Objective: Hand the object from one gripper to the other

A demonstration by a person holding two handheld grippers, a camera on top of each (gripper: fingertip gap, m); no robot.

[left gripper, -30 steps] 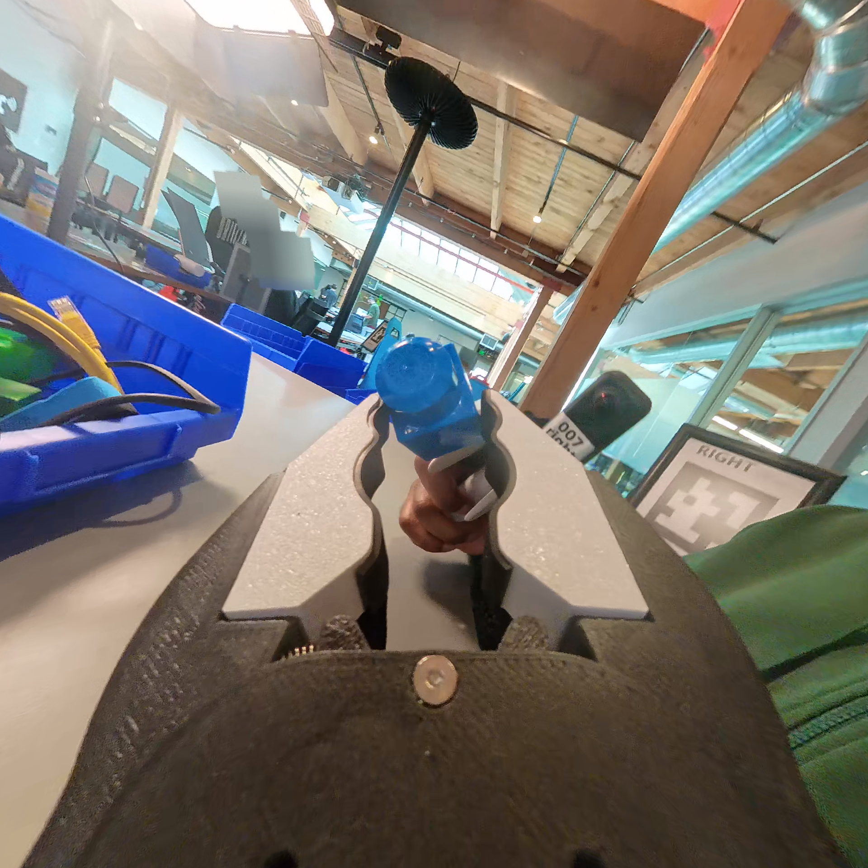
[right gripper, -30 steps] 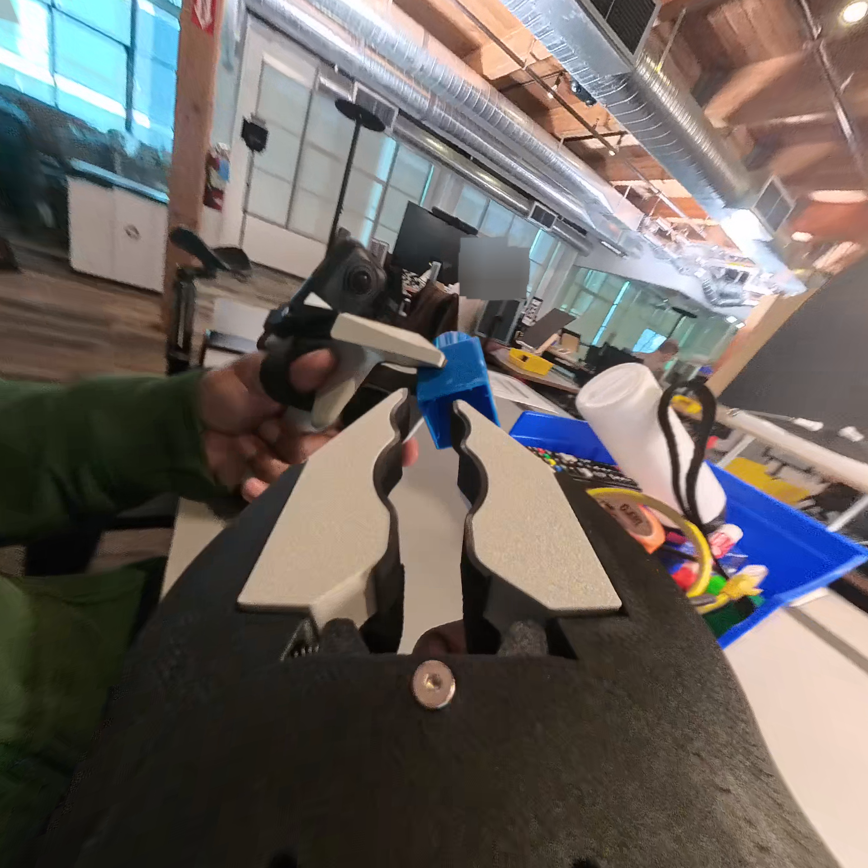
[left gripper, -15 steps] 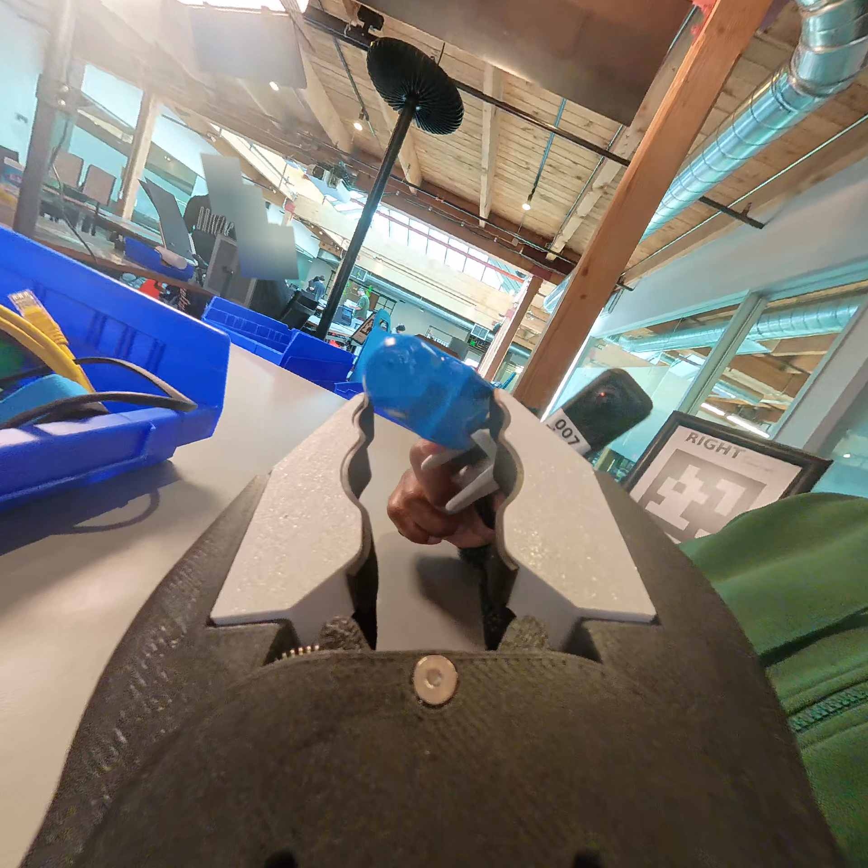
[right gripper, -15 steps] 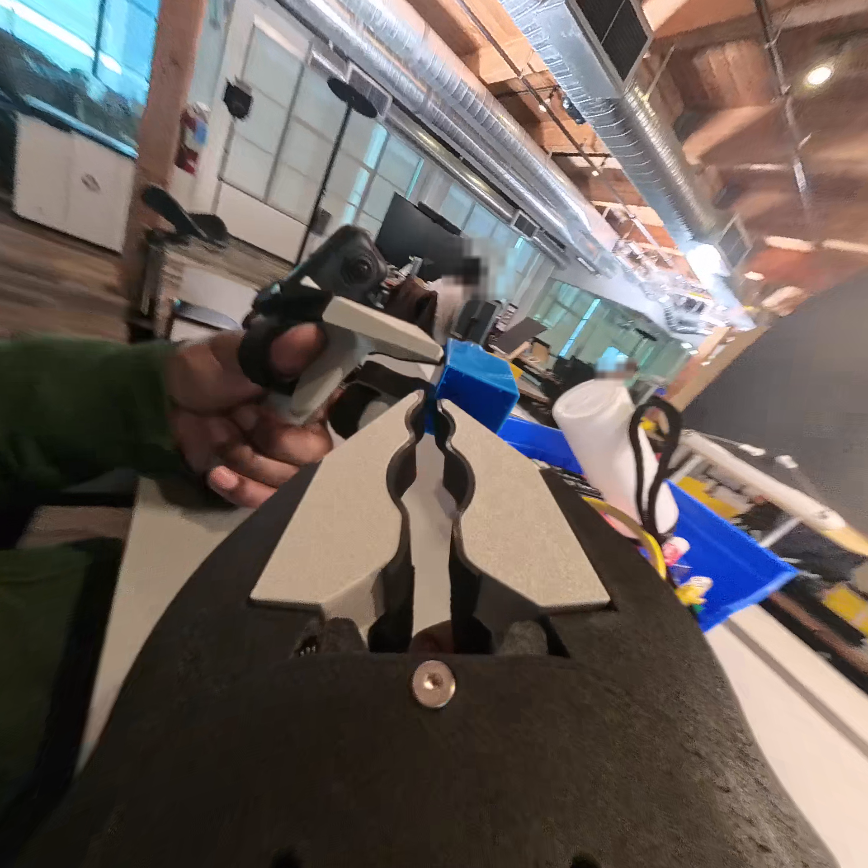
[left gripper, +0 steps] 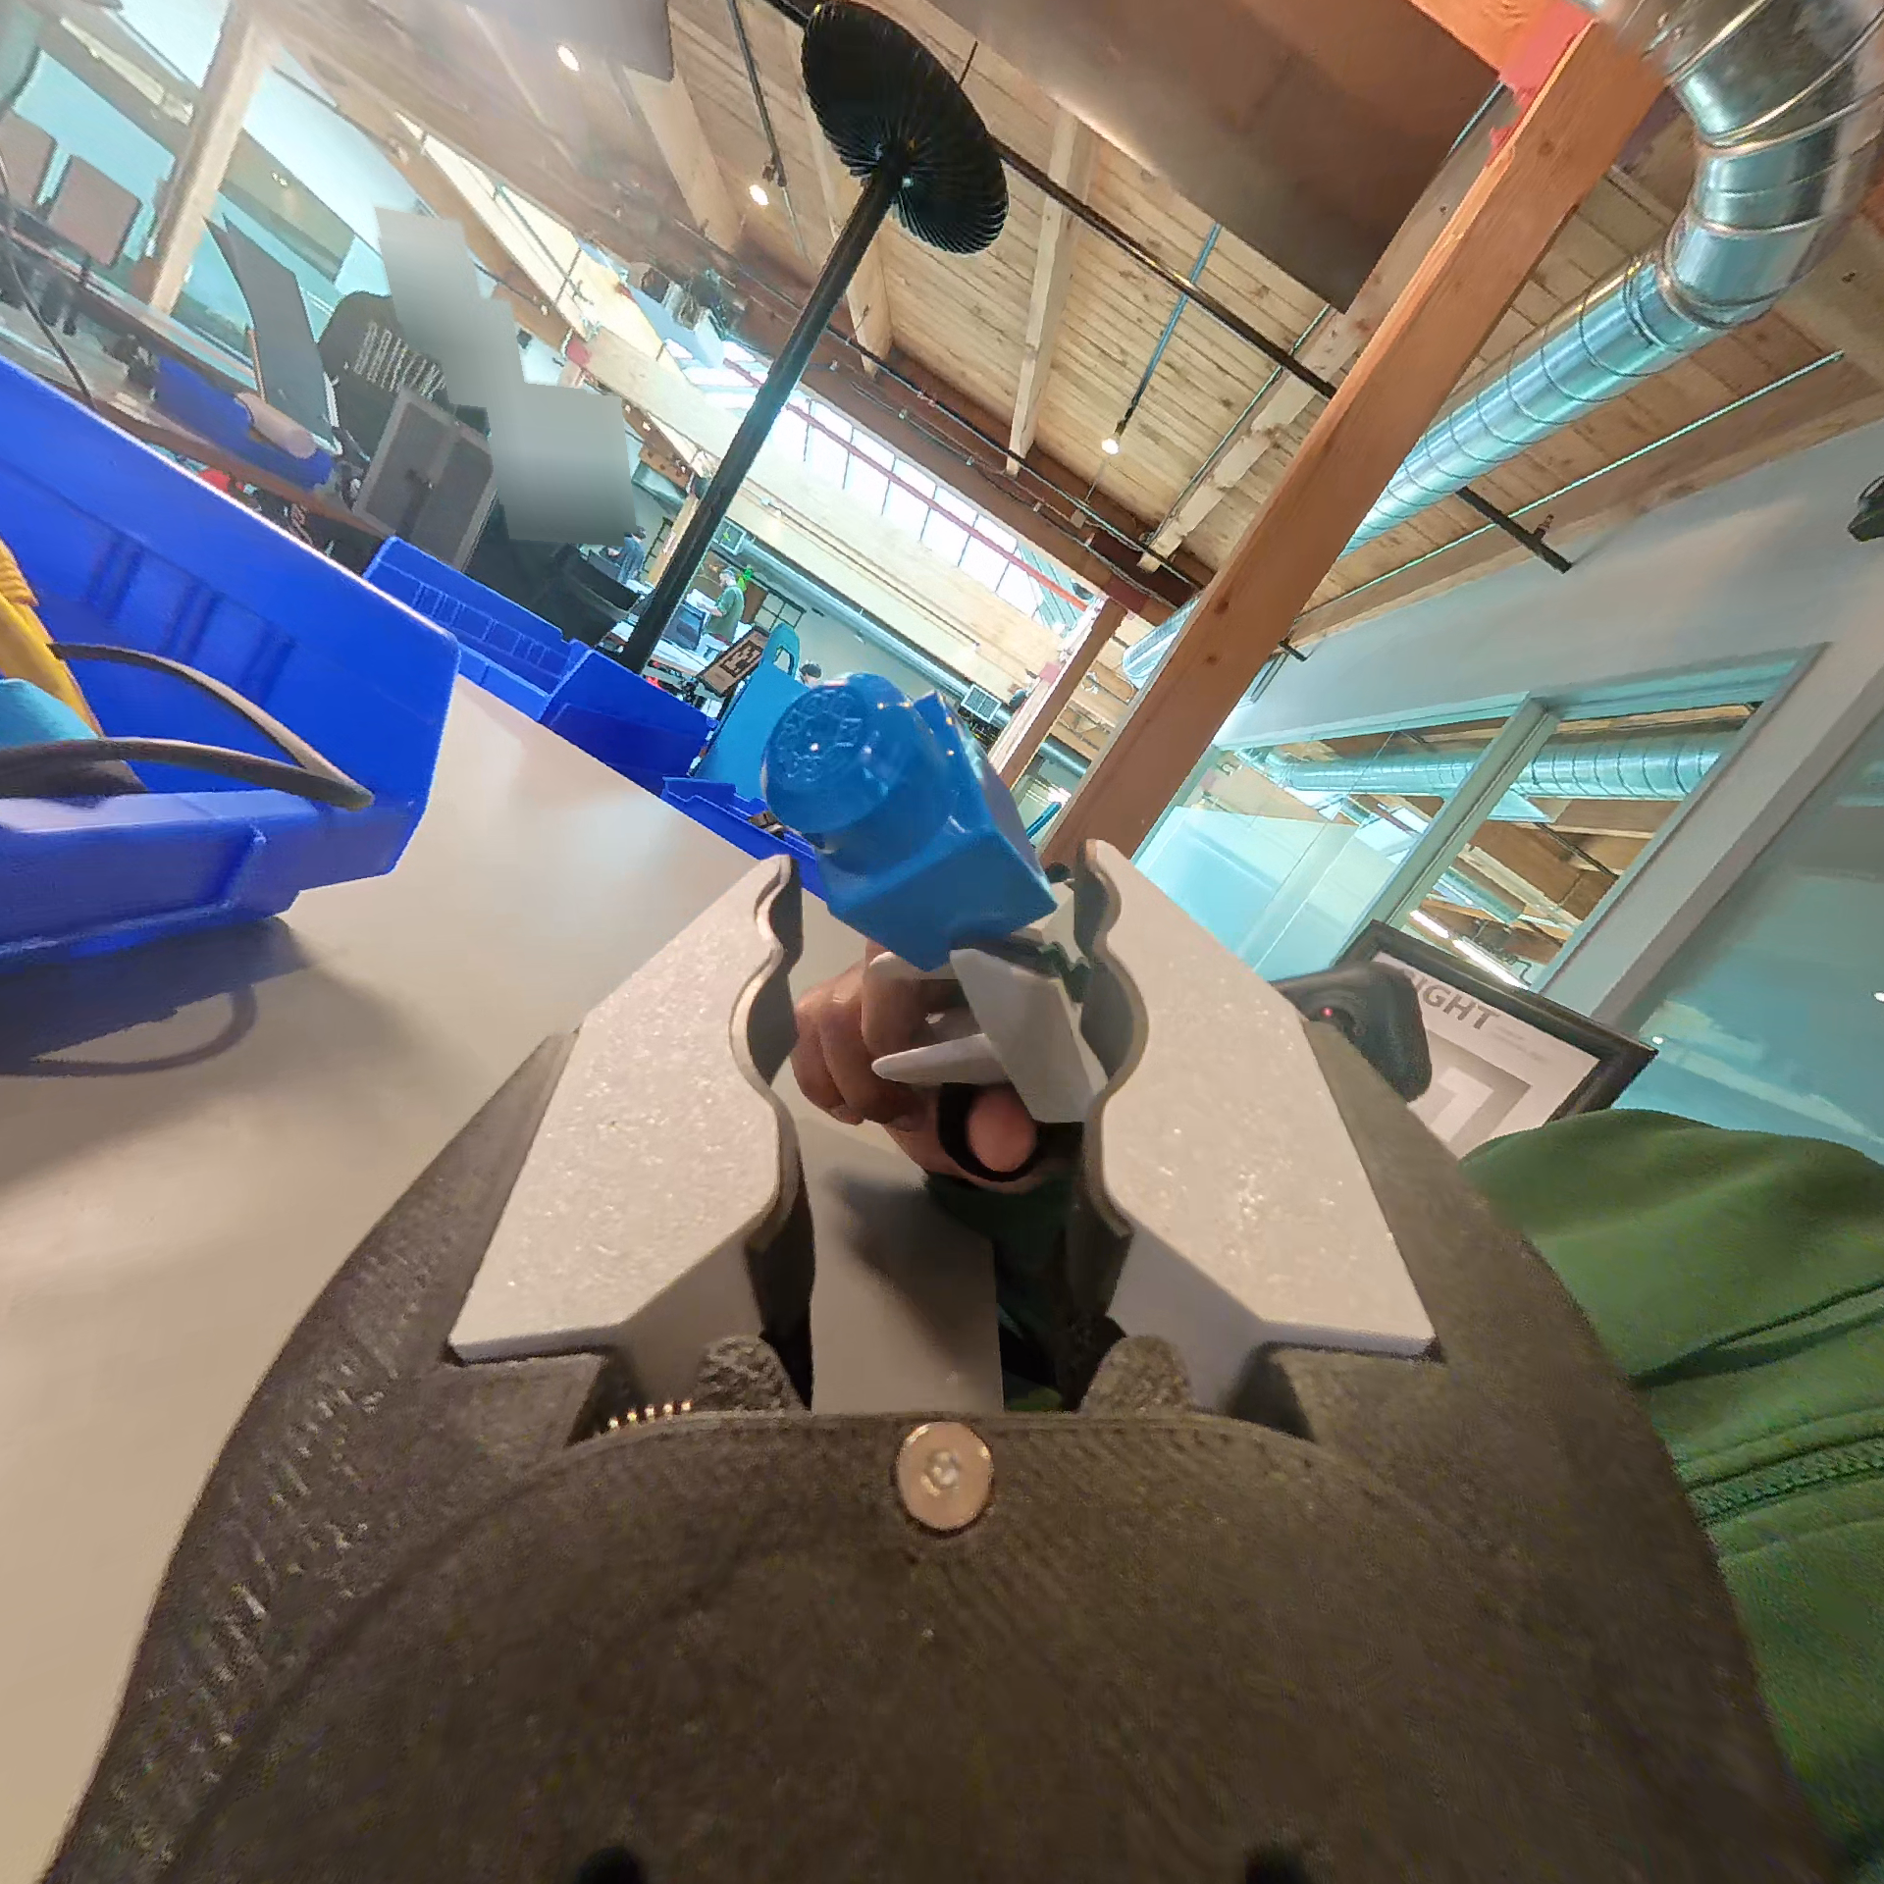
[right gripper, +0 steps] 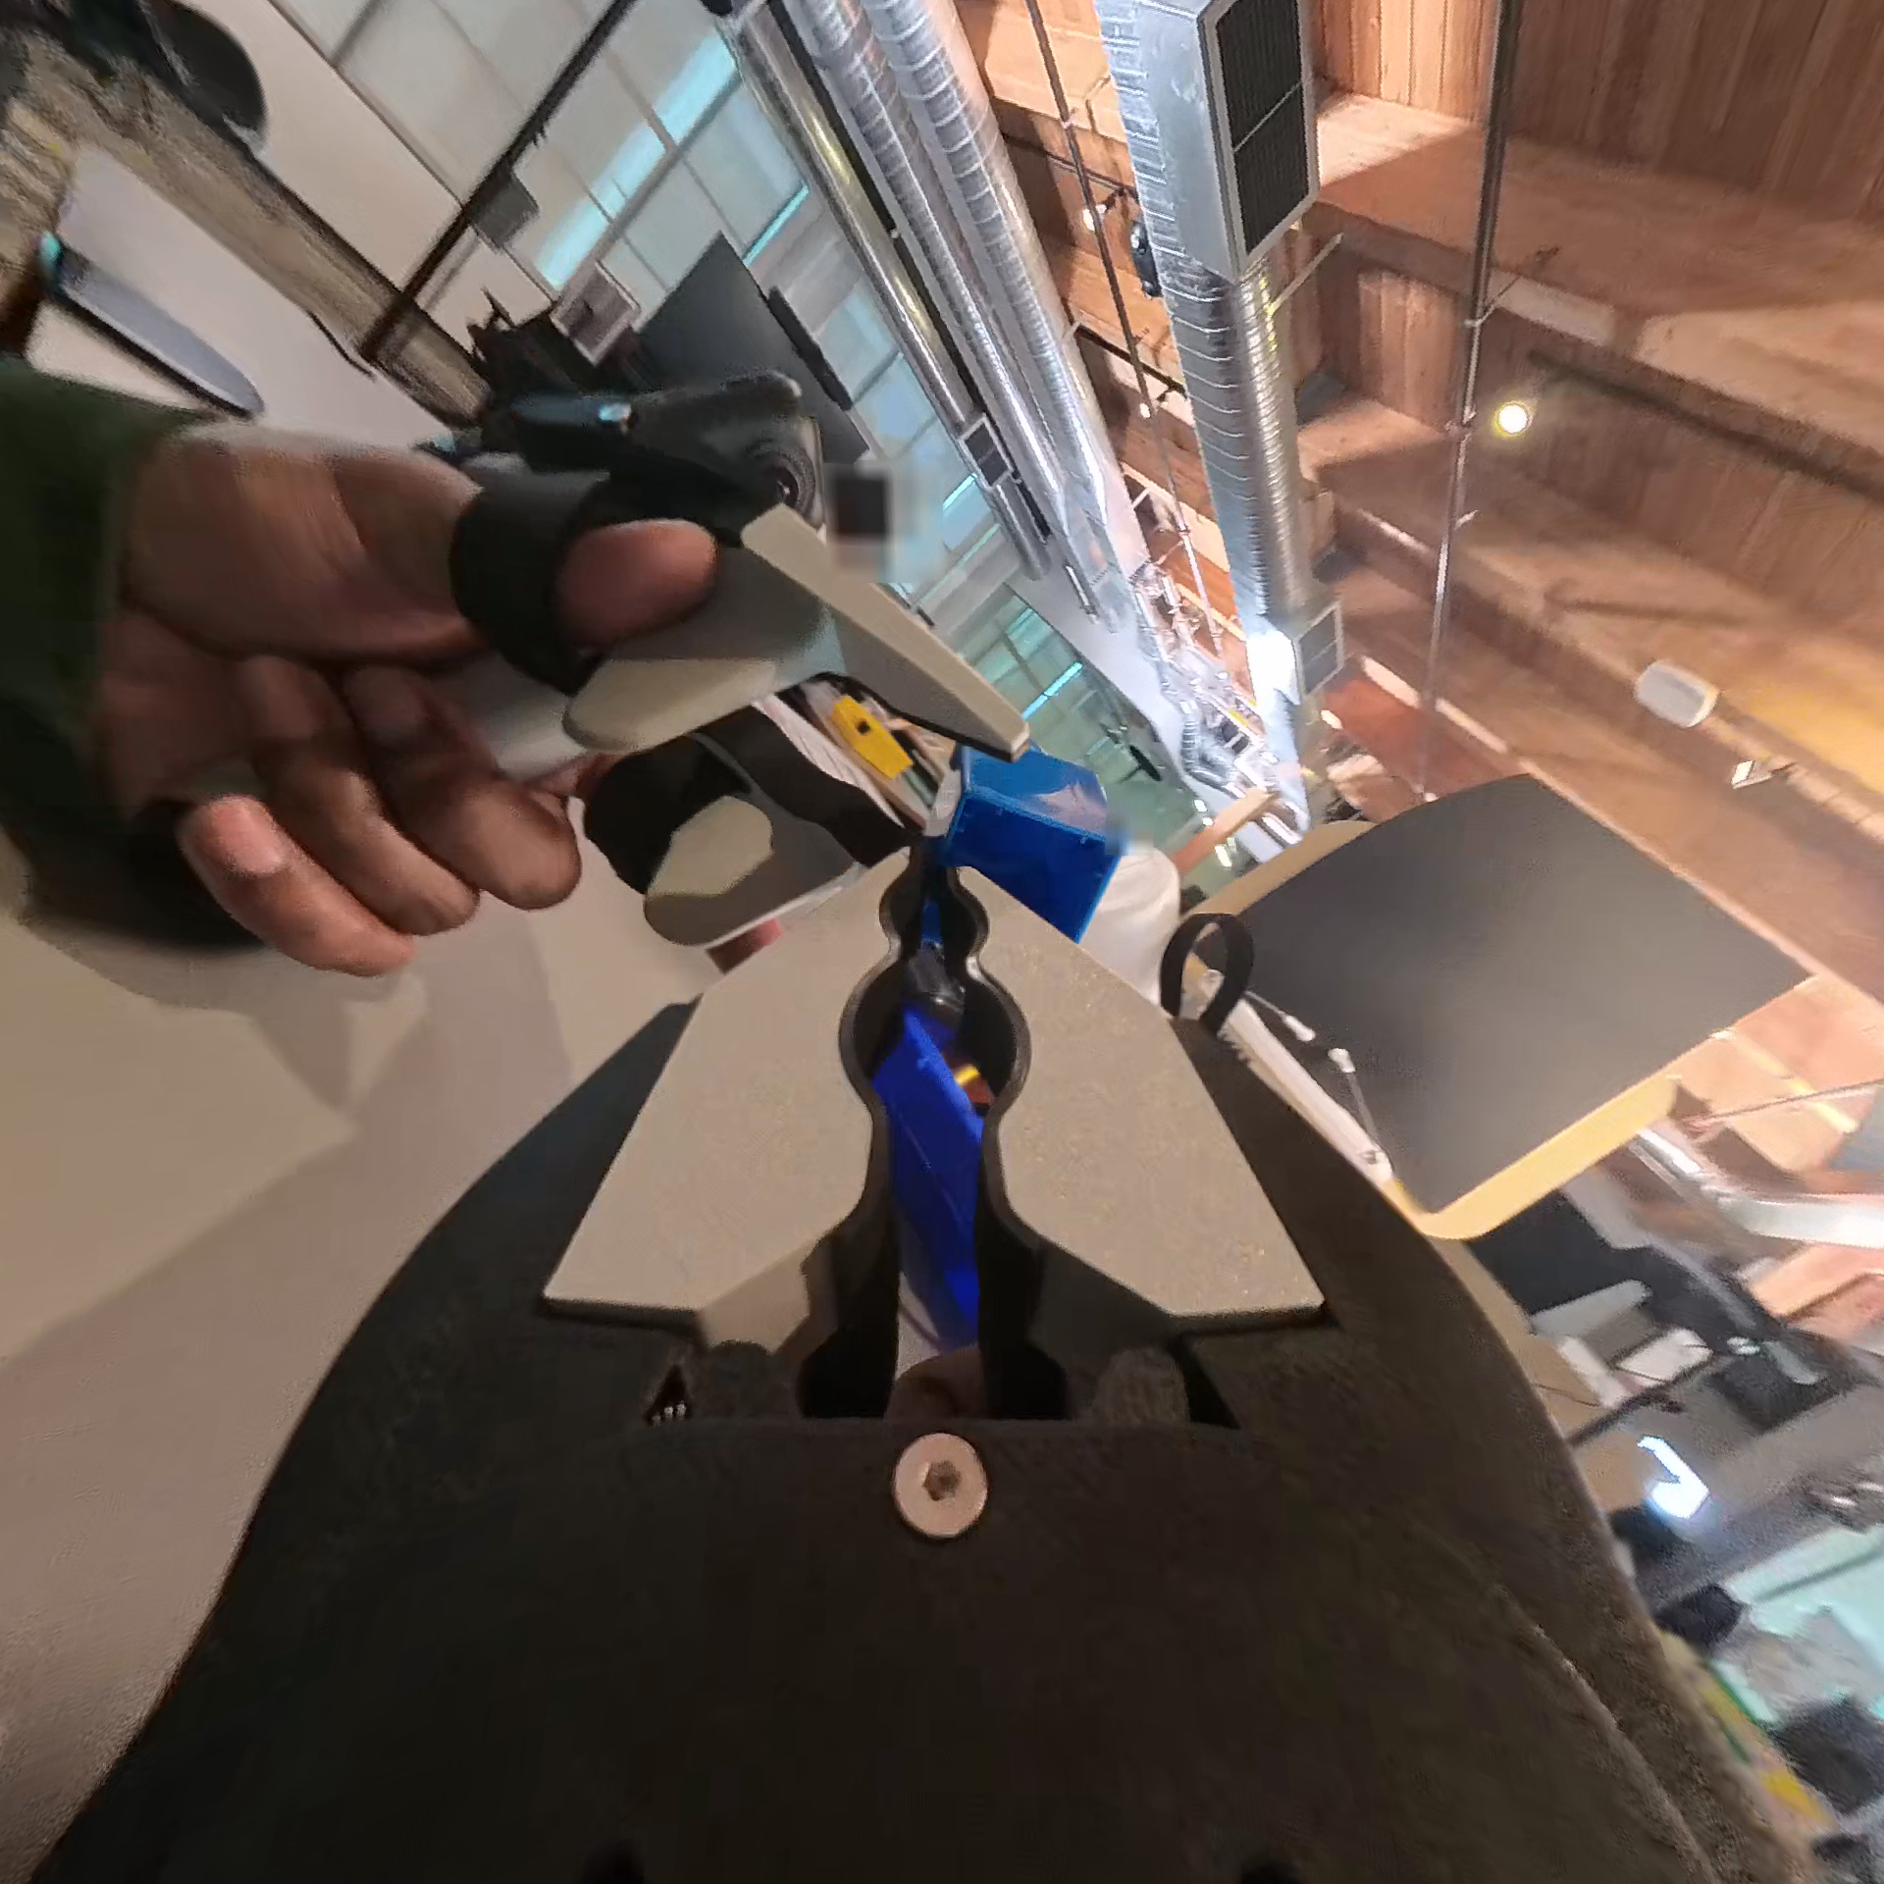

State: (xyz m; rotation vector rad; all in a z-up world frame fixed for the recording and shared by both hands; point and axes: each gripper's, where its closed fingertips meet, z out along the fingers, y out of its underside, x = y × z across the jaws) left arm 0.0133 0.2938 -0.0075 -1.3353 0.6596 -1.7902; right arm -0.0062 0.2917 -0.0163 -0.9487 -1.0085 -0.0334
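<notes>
Midair, right tool [right gripper: 936,877] pinched blue plastic block [left gripper: 897,816] with round embossed cap; left tool [left gripper: 943,877] spread beside it.

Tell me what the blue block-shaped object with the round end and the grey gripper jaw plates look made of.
Blue block-shaped object with the round end: likely hard moulded plastic, smooth and slightly glossy, with a raised pattern on the round face. Grey gripper jaw plates: probably 3D-printed plastic, matte with a fine grainy surface; the material cannot be confirmed.

left tool [left gripper: 943,887]: spread apart | blue object [left gripper: 897,816]: beyond tips, seemingly pinched by right tool [left gripper: 1004,969] | table [left gripper: 306,1019]: grey
</notes>
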